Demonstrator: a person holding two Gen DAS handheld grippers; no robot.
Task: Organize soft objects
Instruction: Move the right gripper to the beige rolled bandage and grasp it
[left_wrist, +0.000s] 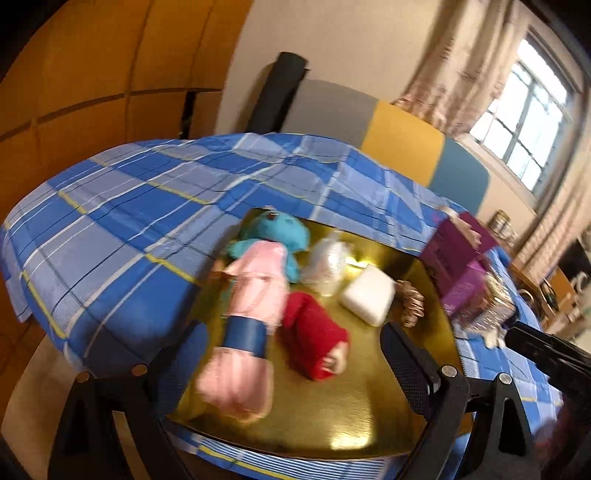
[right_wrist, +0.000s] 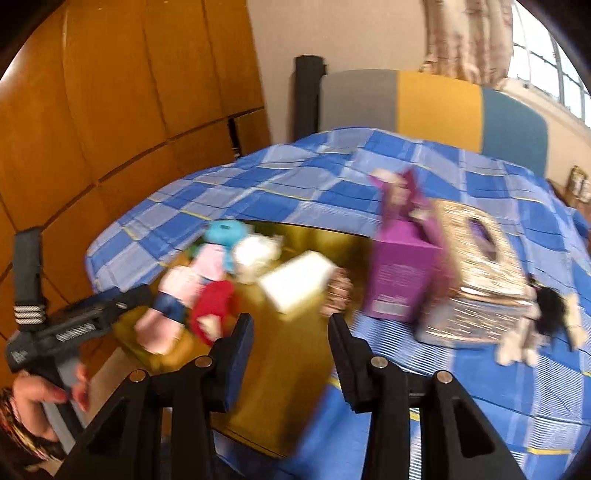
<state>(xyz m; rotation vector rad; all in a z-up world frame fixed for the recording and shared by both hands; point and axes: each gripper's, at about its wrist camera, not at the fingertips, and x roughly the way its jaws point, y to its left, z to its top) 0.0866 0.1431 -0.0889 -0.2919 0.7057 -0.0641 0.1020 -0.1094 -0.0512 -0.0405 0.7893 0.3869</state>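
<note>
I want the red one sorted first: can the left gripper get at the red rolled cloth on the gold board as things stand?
Probably yes. The left gripper is open and empty, and the red rolled cloth lies just ahead between its fingers. The pink bundle lies close beside it and may get nudged.

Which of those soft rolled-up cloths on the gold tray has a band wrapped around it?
The pink rolled cloth: a dark blue band circles it near one end. The red rolled cloth beside it on the shiny gold tray has none.

Blue plaid bedsheet (left_wrist: 140, 206), gold tray (left_wrist: 314, 417) — pink towel (left_wrist: 255, 295), red roll (left_wrist: 314, 332), purple box (right_wrist: 402, 277)
</note>
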